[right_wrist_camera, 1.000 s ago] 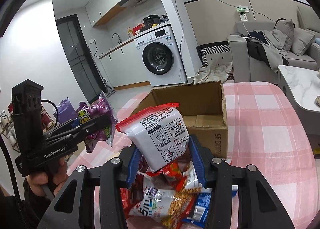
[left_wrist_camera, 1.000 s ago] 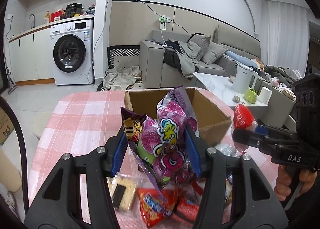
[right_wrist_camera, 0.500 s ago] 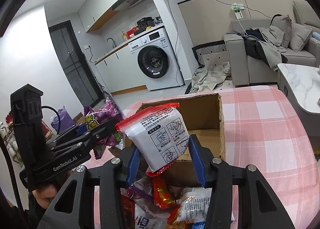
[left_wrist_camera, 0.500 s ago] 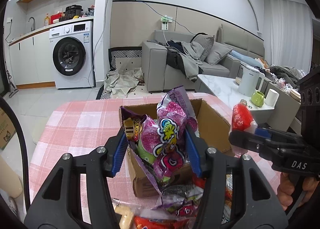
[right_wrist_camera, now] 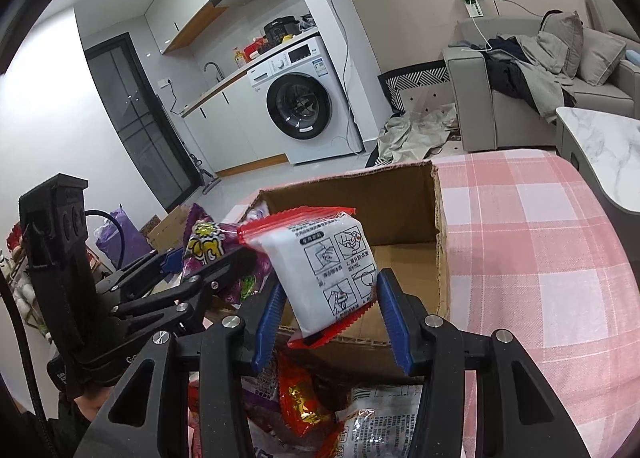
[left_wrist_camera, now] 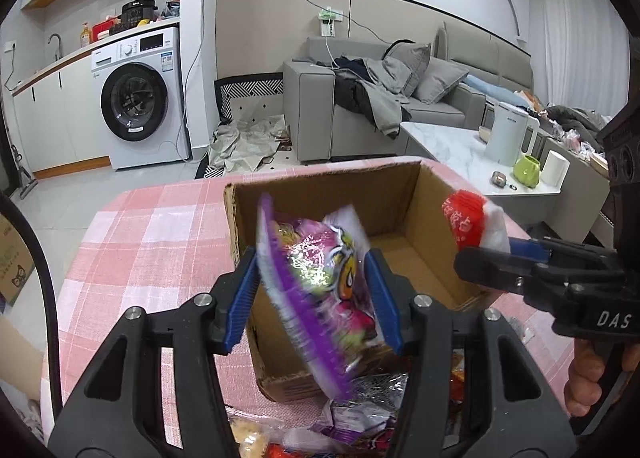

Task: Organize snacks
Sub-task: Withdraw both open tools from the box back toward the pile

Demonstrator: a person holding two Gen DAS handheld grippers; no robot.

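Observation:
An open cardboard box (left_wrist_camera: pixel 404 194) stands on the pink checked table (left_wrist_camera: pixel 160 242); it also shows in the right wrist view (right_wrist_camera: pixel 408 202). My left gripper (left_wrist_camera: pixel 316 298) has opened above the box's near edge, and the purple snack bag (left_wrist_camera: pixel 316 278) is blurred and tipping between the parted fingers, loose. In the right wrist view the left gripper (right_wrist_camera: pixel 200 274) shows with the purple bag (right_wrist_camera: pixel 208 250). My right gripper (right_wrist_camera: pixel 332 318) has parted fingers around a white packet with red edges (right_wrist_camera: pixel 328 270), also tilting over the box; that packet's red top shows in the left wrist view (left_wrist_camera: pixel 468 218).
A heap of snack packets (right_wrist_camera: pixel 320 410) lies on the table in front of the box, also in the left wrist view (left_wrist_camera: pixel 360 418). Beyond the table are a washing machine (left_wrist_camera: pixel 136 102), a grey sofa (left_wrist_camera: pixel 380 98) and a marble side table (left_wrist_camera: pixel 472 162).
Both grippers moved forward over the box. The left fingers opened and the purple bag tipped and started to drop. The right fingers widened and the white packet tilted.

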